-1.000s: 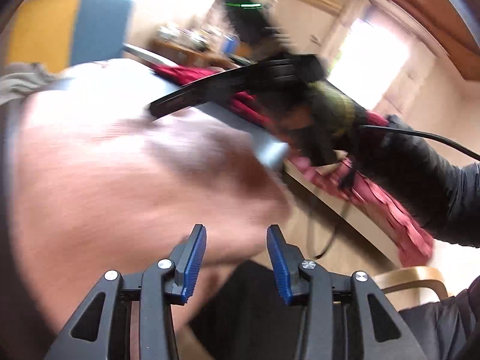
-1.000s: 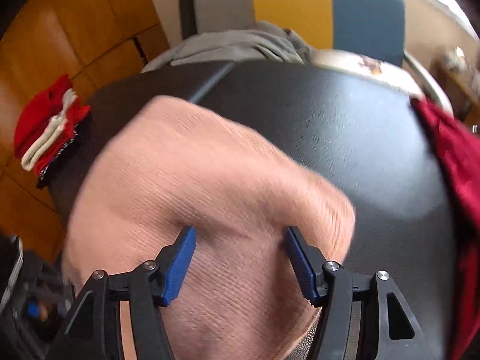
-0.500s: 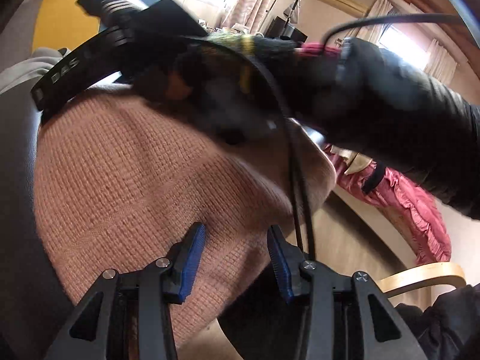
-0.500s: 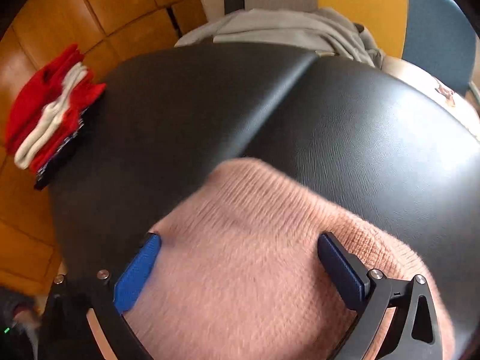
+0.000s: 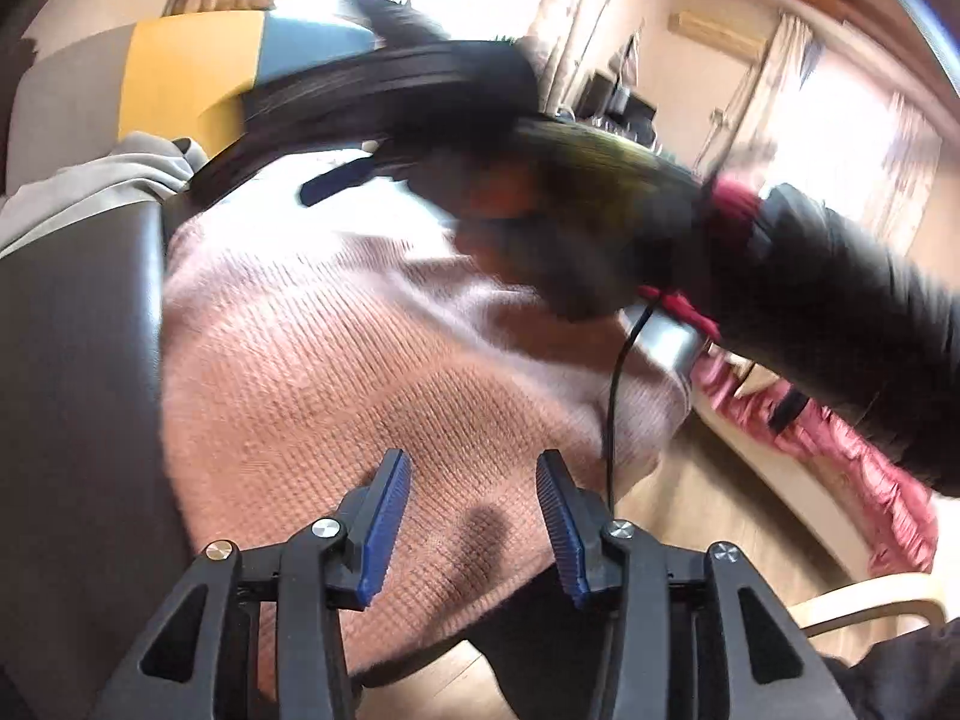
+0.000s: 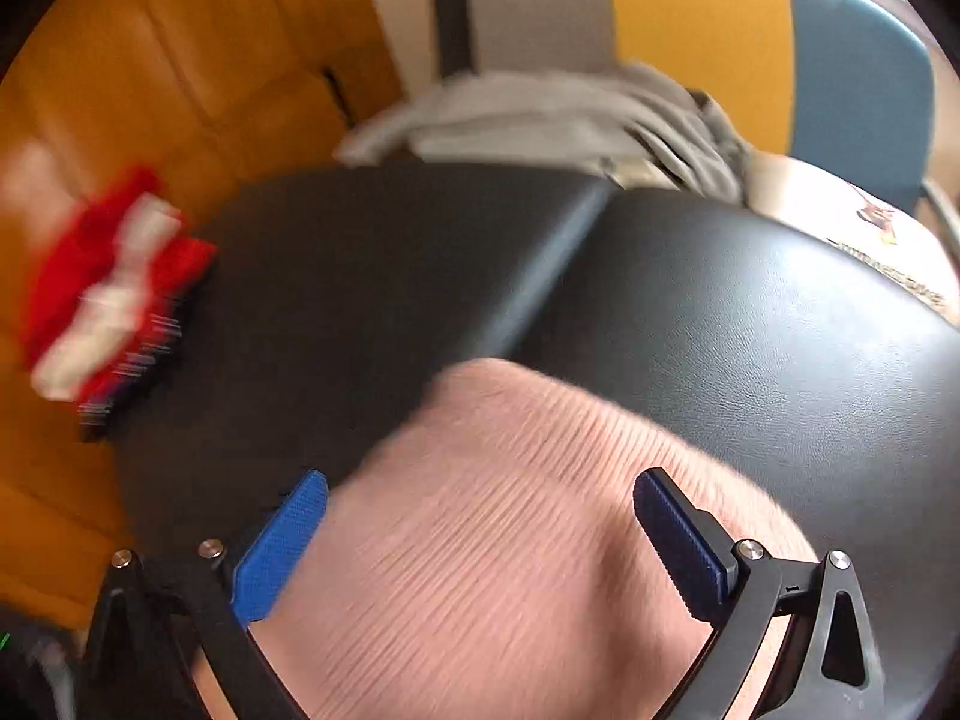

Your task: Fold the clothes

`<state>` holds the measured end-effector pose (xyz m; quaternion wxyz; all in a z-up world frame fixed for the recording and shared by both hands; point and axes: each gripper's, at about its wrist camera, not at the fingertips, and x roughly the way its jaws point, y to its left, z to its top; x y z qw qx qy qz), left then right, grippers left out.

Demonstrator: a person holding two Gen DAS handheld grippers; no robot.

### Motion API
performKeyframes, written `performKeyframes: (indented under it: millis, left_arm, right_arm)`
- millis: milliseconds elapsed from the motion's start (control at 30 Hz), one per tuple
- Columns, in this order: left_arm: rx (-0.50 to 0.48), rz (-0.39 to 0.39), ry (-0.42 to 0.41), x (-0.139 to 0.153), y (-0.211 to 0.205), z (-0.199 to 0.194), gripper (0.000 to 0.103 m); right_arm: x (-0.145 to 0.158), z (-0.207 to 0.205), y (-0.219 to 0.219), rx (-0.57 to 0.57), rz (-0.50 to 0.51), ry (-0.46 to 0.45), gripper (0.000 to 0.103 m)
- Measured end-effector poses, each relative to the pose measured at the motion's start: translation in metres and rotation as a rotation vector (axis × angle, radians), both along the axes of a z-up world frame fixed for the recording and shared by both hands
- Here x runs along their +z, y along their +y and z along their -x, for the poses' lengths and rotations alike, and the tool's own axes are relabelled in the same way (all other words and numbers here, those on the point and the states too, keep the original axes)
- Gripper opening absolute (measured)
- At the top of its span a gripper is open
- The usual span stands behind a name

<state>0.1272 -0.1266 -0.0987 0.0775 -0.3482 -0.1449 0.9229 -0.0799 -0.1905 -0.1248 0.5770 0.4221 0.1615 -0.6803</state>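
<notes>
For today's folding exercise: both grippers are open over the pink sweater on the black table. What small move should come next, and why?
Probably lower the open right gripper and pinch the pink sweater near its edge. The left gripper is open too, so nothing holds the sweater on the black table.

The right gripper point(image 5: 420, 120) is smeared by motion blur; the red and white folded clothes point(image 6: 108, 288) are blurred too.

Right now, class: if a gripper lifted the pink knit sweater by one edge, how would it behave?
The pink knit sweater would probably droop: it already hangs over the black padded surface. Its fuzzy ribbing suggests good grip, likely light.
</notes>
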Motion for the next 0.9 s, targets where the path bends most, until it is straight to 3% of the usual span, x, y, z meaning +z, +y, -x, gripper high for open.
performKeyframes:
  millis: [133, 233, 333, 533, 733, 900]
  left_arm:
    - [0.048, -0.059, 0.004, 0.001, -0.013, 0.005, 0.045]
    - [0.063, -0.048, -0.045, -0.01, -0.021, 0.025, 0.045]
    - [0.065, -0.06, -0.095, -0.029, -0.025, 0.033, 0.045]
    - [0.065, -0.086, -0.114, -0.027, -0.024, 0.038, 0.045]
    - [0.14, -0.206, -0.046, 0.01, -0.058, 0.004, 0.047]
    - [0.238, -0.222, -0.003, 0.021, -0.097, -0.01, 0.049]
  right_arm:
    - [0.031, -0.02, 0.065, 0.135, 0.075, -0.113, 0.103]
    - [0.019, -0.037, 0.113, 0.155, -0.036, -0.056, 0.103]
    - [-0.011, -0.045, 0.148, 0.084, -0.05, -0.024, 0.103]
    - [-0.07, -0.06, 0.218, -0.058, -0.075, 0.038, 0.103]
    - [-0.065, -0.058, 0.226, -0.074, -0.049, 0.04, 0.103]
    - [-0.034, -0.058, 0.255, -0.184, 0.006, -0.033, 0.103]
